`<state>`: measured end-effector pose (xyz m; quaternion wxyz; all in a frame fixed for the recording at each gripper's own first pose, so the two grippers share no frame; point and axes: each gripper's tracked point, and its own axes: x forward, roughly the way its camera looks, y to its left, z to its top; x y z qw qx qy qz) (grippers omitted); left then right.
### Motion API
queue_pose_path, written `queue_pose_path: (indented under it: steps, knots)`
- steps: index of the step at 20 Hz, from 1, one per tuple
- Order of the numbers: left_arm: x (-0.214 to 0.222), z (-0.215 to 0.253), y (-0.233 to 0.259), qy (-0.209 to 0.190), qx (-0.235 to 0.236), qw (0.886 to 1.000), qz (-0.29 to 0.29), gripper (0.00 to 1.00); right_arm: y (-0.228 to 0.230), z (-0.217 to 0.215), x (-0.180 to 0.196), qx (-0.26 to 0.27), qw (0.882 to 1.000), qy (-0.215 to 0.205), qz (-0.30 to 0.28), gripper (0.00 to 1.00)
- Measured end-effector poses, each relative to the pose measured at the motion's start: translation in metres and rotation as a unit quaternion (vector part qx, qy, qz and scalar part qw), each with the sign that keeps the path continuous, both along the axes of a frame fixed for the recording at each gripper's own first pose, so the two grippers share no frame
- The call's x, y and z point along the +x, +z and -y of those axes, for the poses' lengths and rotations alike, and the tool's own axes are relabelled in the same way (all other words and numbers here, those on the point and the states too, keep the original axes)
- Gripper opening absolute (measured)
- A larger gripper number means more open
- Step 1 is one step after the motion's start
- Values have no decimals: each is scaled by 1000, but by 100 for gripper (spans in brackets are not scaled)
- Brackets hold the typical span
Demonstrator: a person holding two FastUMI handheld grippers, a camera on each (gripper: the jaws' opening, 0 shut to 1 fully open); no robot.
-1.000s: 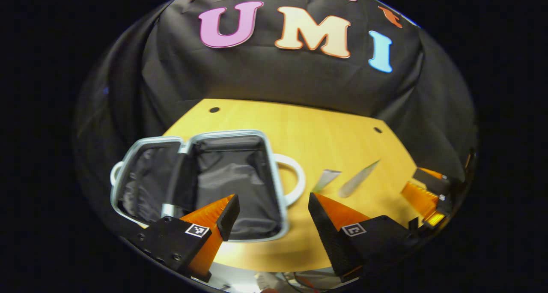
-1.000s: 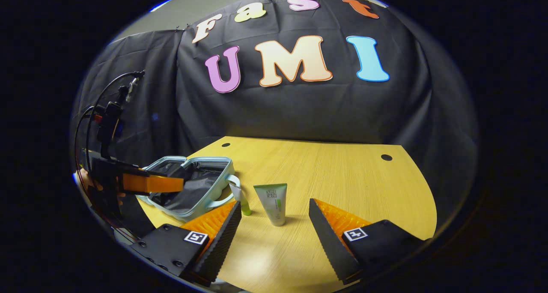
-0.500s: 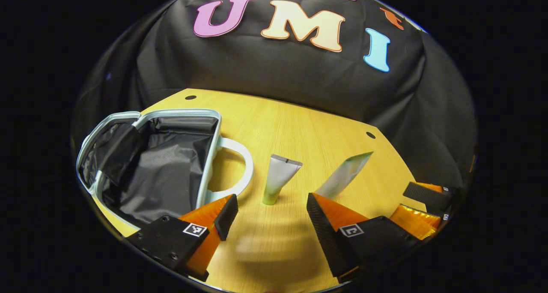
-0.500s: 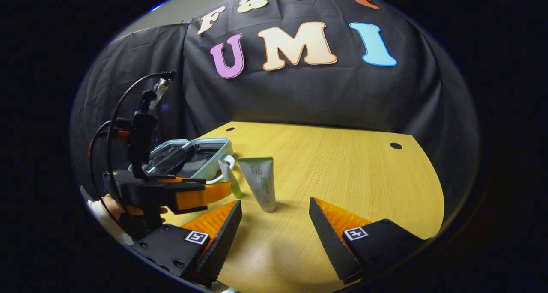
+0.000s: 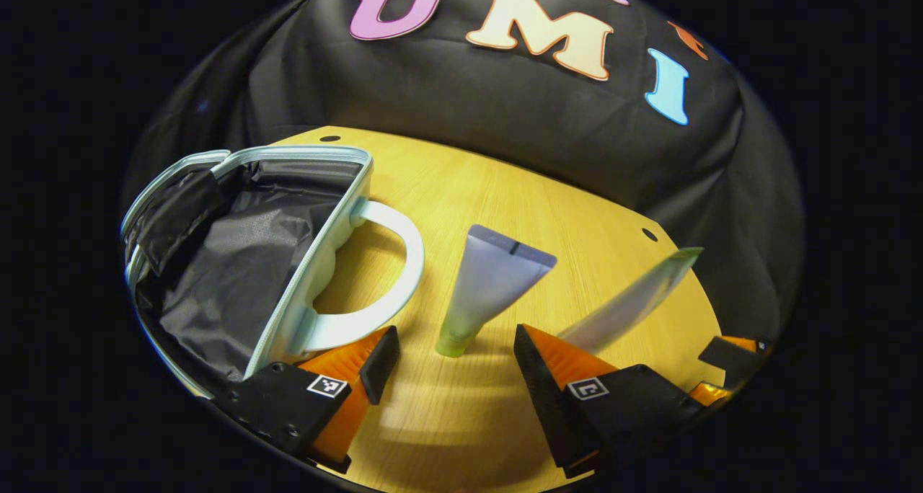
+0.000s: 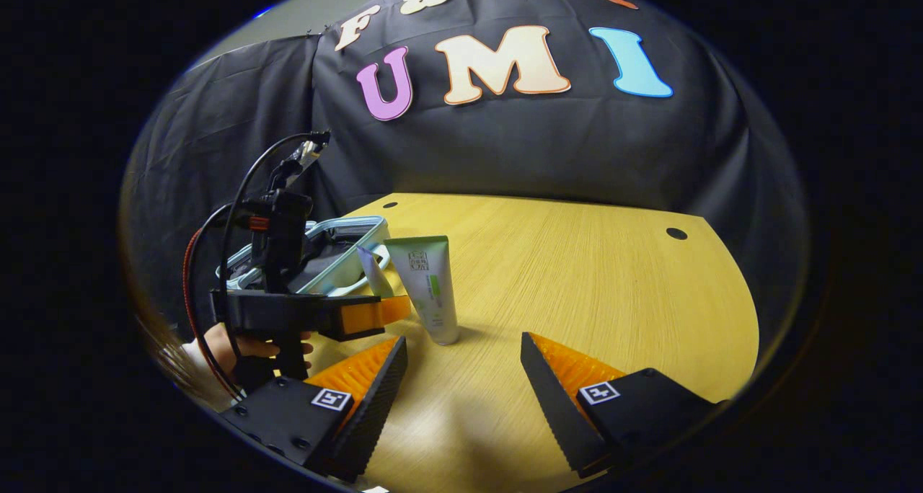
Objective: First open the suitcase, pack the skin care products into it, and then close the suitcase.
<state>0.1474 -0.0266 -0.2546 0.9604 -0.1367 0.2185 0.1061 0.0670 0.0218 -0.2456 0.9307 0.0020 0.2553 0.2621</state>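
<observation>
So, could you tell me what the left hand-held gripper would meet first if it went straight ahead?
Most likely the smaller tube, standing cap-down just ahead of the open left hand-held gripper, roughly centred between its fingers, though depth is unclear.

On table (image 6: 577, 277): open suitcase (image 5: 238, 262) far left, handle (image 5: 389, 277) pointing right. Right of handle, small tube (image 5: 490, 284) standing cap-down; larger tube (image 6: 427, 287) just right, nearer.

— What is unclear there?
— The second tube (image 5: 627, 309) is blurred, its foot hidden behind the left claw (image 5: 447, 356).
— And the suitcase (image 6: 339, 266)?
— Half covered by that claw's body; the small tube (image 6: 375, 273) partly behind the bigger one.
</observation>
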Motion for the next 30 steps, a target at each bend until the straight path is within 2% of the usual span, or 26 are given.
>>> queue_pose_path:
  steps: [1, 2, 6, 7, 8, 10, 11, 13, 14, 15, 16, 17, 20, 21, 23, 24, 25, 26, 27, 29, 30]
  knots:
    - [3, 1, -1, 3, -1, 1000, -1, 94, -1, -1, 1, 0, 1000, 0, -1, 94]
    - [6, 1, 0, 4, 0, 1000, 1, 94, -3, -2, 2, 0, 1000, 2, -3, 98]
    - [21, 1, 1, 7, 3, 1000, 8, 87, -10, -12, 9, -1, 1000, 7, -9, 98]
    - [24, 2, 1, 6, 0, 1000, 11, 77, -12, -13, 9, 0, 1000, 8, -10, 98]
    - [27, 0, -1, 11, 1, 1000, 10, 72, -13, -14, 8, 0, 1000, 8, -11, 98]
    - [31, -4, -2, 18, 0, 1000, 10, 42, -18, -20, 11, 0, 1000, 11, -15, 99]
    - [29, -3, 1, 16, -6, 1000, 8, 27, -20, -23, 14, 0, 1000, 12, -18, 94]
    - [29, -4, 2, 16, -5, 1000, 13, 27, -25, -29, 18, 4, 1000, 14, -23, 99]
    - [27, -4, 4, 17, -4, 1000, 16, 22, -28, -32, 20, 5, 999, 16, -28, 94]
    - [25, -6, 9, 16, -6, 1000, 18, 21, -31, -36, 22, 4, 999, 19, -32, 99]
    - [23, -5, 12, 14, -12, 1000, 20, 24, -34, -40, 24, 3, 999, 21, -32, 99]
    - [20, -3, 17, 11, -19, 1000, 21, 20, -35, -45, 27, 3, 999, 26, -30, 99]
    - [7, 0, 34, 3, -33, 999, 28, 21, -44, -62, 34, 0, 999, 37, -28, 99]
    - [3, -1, 40, 3, -33, 999, 27, 20, -47, -67, 38, -1, 999, 39, -27, 94]
    - [-8, -5, 51, 7, -34, 999, 26, 20, -54, -75, 45, -2, 999, 42, -26, 98]
    - [-14, -6, 56, 9, -37, 999, 26, 20, -57, -78, 48, -5, 999, 40, -25, 94]
    - [-20, -9, 60, 13, -39, 999, 23, 20, -59, -79, 53, -11, 999, 36, -22, 98]
    - [-26, -14, 63, 20, -40, 999, 21, 20, -60, -81, 58, -17, 999, 32, -13, 97]
    - [-32, -20, 68, 26, -39, 999, 21, 20, -59, -83, 63, -21, 999, 31, -1, 96]
    - [-44, -32, 76, 39, -37, 998, 17, 20, -55, -89, 69, -25, 999, 30, 15, 85]
    - [-51, -37, 81, 45, -38, 998, 18, 20, -56, -90, 70, -27, 999, 26, 14, 68]
